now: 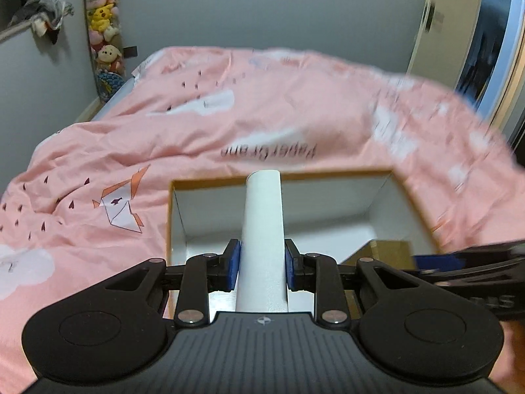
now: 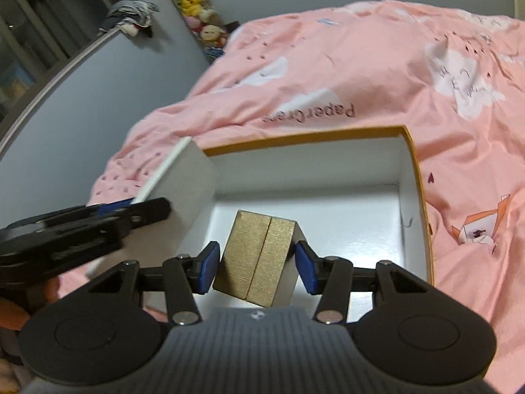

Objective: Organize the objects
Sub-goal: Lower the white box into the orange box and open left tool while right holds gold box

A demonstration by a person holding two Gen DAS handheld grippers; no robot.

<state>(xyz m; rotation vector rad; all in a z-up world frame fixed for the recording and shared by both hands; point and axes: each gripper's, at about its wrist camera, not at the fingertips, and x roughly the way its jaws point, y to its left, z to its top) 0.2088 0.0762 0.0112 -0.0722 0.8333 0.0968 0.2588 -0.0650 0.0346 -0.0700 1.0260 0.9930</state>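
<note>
An open cardboard box (image 1: 328,197) with white inside walls and an orange rim lies on the pink bedcover. My left gripper (image 1: 262,256) is shut on a flat white box (image 1: 264,216), which it holds edge-up over the open box's near left side. In the right wrist view the flat white box (image 2: 190,184) hangs at the open box's (image 2: 328,164) left corner, with the left gripper (image 2: 131,207) on it. My right gripper (image 2: 257,262) is shut on a gold-brown block (image 2: 259,256), tilted, above the open box's floor. The gold-brown block (image 1: 384,252) and the blurred right gripper (image 1: 459,262) also show in the left wrist view.
The pink bedcover (image 1: 229,115) with cloud and paper-crane prints spreads all round the box. A column of plush toys (image 1: 103,29) stands at the far wall. A grey cloth (image 2: 131,13) hangs on a rail at the left. A wardrobe door (image 1: 492,49) is at the right.
</note>
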